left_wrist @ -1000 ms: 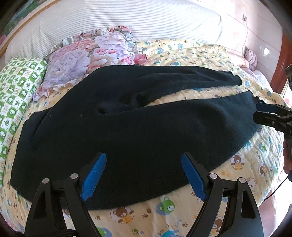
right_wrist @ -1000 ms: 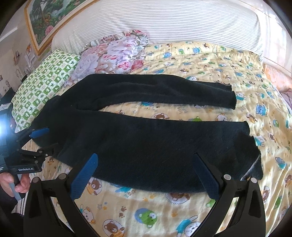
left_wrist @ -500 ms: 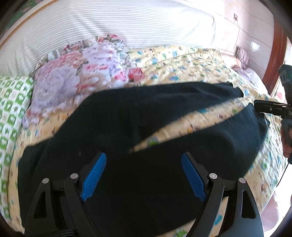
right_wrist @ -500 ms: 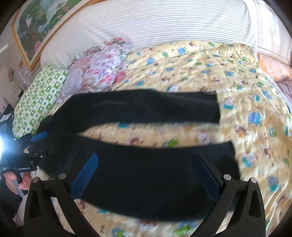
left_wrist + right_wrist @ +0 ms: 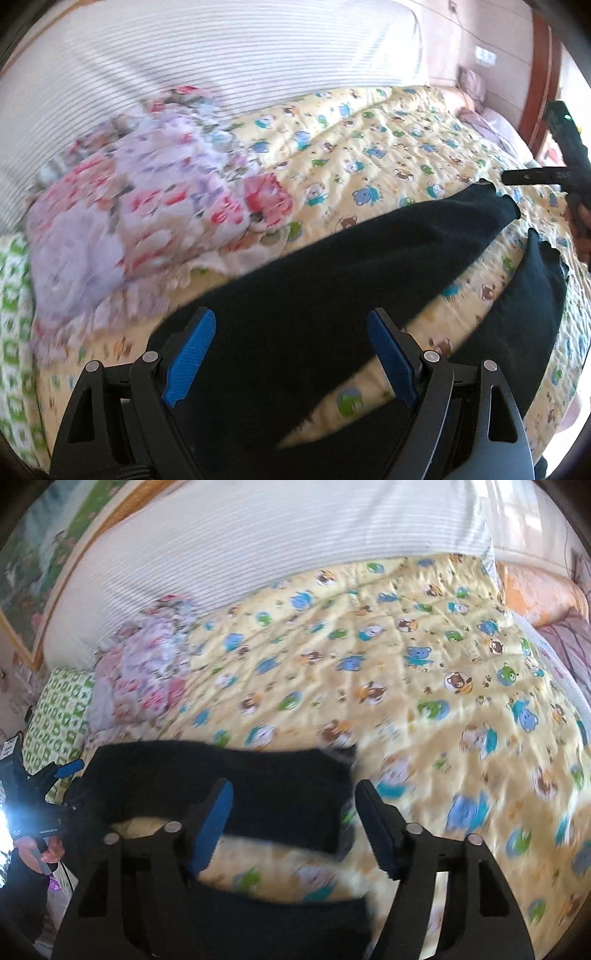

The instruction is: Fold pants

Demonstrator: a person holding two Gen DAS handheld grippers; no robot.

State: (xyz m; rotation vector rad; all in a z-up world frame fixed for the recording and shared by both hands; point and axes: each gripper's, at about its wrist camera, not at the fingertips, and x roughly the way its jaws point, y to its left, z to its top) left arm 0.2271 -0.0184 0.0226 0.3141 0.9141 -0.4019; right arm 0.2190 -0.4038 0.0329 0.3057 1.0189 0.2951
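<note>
Dark navy pants (image 5: 332,288) lie spread flat on a yellow cartoon-print bedspread (image 5: 388,140), legs apart in a V. My left gripper (image 5: 291,354) is open and empty, low over the waist and crotch end. My right gripper (image 5: 293,823) is open and empty, over the cuff of the far leg (image 5: 258,779); the near leg (image 5: 277,919) lies under its frame. The right gripper also shows in the left wrist view (image 5: 532,177) by the far leg's cuff. The left gripper shows at the left edge of the right wrist view (image 5: 55,775).
A floral pillow (image 5: 140,206) and a green-checked pillow (image 5: 55,709) lie left of the pants. A striped white headboard cushion (image 5: 221,55) runs along the back. A wooden post (image 5: 539,85) stands at the far right of the bed.
Both grippers have moved forward and lower over the pants. The left now sits over the waist end, the right over the far leg's cuff. The pants have not moved.
</note>
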